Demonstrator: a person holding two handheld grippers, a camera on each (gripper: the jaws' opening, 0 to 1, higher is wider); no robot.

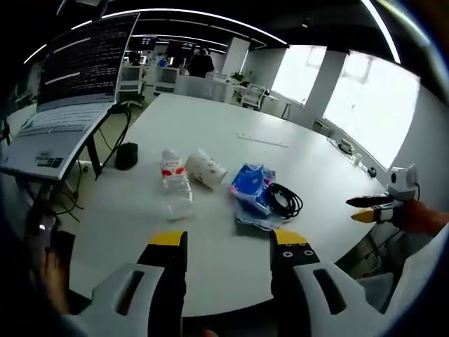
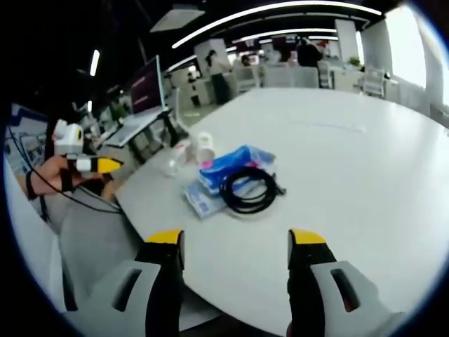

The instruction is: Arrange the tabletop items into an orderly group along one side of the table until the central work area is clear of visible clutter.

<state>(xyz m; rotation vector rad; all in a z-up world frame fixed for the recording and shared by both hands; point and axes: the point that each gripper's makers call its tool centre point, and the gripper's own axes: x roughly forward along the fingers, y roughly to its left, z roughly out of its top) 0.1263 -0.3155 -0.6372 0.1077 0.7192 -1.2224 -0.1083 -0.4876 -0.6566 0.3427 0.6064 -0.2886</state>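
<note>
On the white round table [image 1: 210, 126] lie a clear plastic bottle with a red label [image 1: 175, 184], a paper cup on its side [image 1: 205, 168], a blue tissue pack [image 1: 251, 182] on a flat packet, and a coiled black cable [image 1: 283, 200]. My left gripper [image 1: 228, 242] hangs open over the near edge, short of them. In the right gripper view the cable [image 2: 248, 188], the tissue pack [image 2: 230, 163], the cup [image 2: 205, 144] and the bottle [image 2: 179, 156] lie ahead of my open right gripper [image 2: 236, 242]. The other gripper shows at each view's side: right one [image 1: 370, 208], left one [image 2: 98, 166].
A laptop on a stand [image 1: 66, 98] is left of the table, with a black object [image 1: 126, 155] by the edge. A thin strip [image 1: 261, 140] lies farther across the table. Desks, chairs and a person stand at the back. Bright windows are on the right.
</note>
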